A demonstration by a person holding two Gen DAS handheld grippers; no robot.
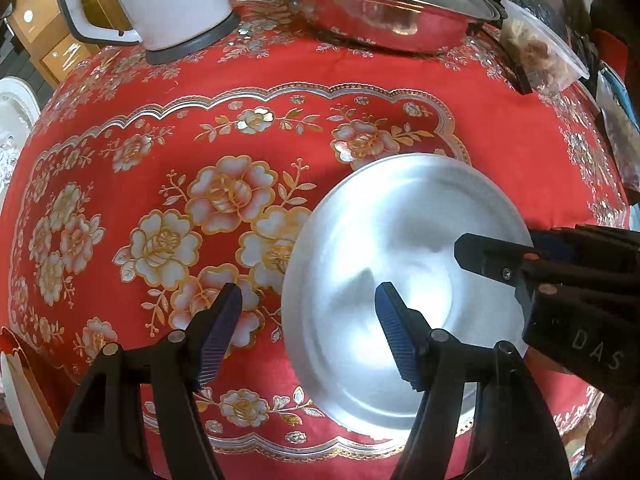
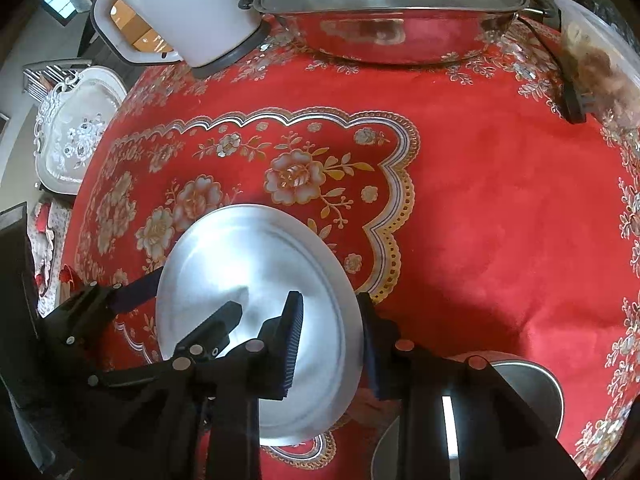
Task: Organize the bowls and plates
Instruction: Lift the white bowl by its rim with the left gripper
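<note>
A round steel plate point(image 1: 400, 240) rests on the red flowered tablecloth point(image 1: 160, 160); its surface looks blurred. My left gripper point(image 1: 310, 334) is open wide and straddles the plate's left rim, with one finger over the cloth and the other over the plate's middle. My right gripper point(image 2: 331, 346) has closed across the plate's point(image 2: 248, 264) right rim, one pad inside and one outside. That side of the plate seems slightly raised. From the left wrist, the right gripper point(image 1: 500, 242) reaches in from the right. In the right wrist view, the left gripper point(image 2: 180, 304) shows at the plate's left edge.
A white jug point(image 1: 168, 4) and a lidded steel wok point(image 1: 380, 8) stand at the table's far side. A clear food container point(image 1: 540, 52) sits far right. More steel dishes point(image 2: 536, 388) lie under the right gripper. A white ornate tray point(image 2: 76, 132) sits beyond the table's left edge.
</note>
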